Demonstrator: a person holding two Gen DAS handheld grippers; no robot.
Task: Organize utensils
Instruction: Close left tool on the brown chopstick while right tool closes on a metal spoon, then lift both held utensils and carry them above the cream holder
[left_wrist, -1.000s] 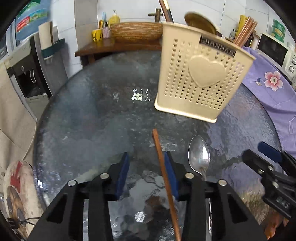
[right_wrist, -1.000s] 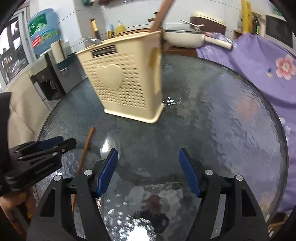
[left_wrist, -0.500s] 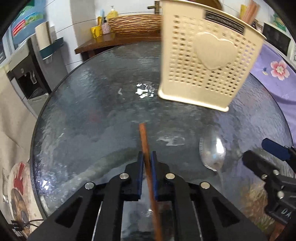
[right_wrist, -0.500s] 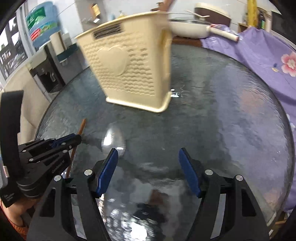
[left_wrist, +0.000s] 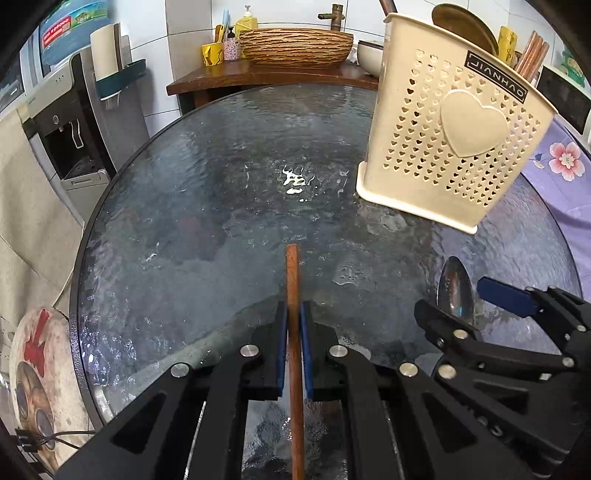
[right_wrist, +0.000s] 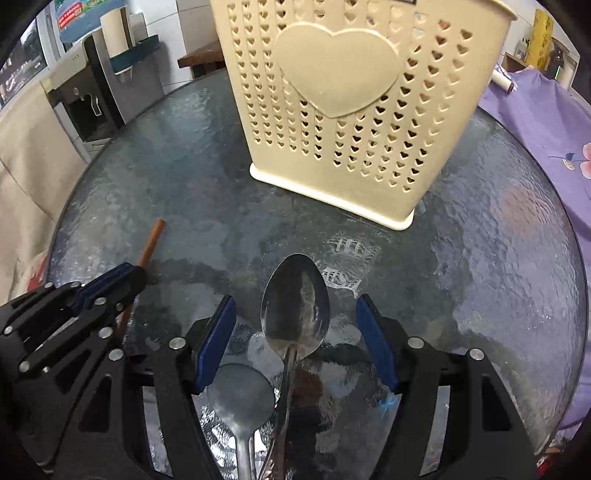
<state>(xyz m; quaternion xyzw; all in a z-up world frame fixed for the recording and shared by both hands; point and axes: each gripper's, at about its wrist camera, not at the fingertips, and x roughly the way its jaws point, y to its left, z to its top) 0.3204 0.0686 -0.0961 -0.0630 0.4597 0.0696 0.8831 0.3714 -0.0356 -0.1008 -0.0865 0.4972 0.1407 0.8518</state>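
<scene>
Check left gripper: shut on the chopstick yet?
Shut. Left gripper has both blue pads pressed against the brown chopstick, which lies on the glass table.

Right hand-held gripper: jaws just closing, not gripping, straddling large spoon on desk. Smaller spoon beside. Left hand-held gripper clamps chopstick.

One cream holder, two spoons, one wooden chopstick, two tools

Bright even light, sharp focus, glare on glass table, fisheye-bent edges
</scene>
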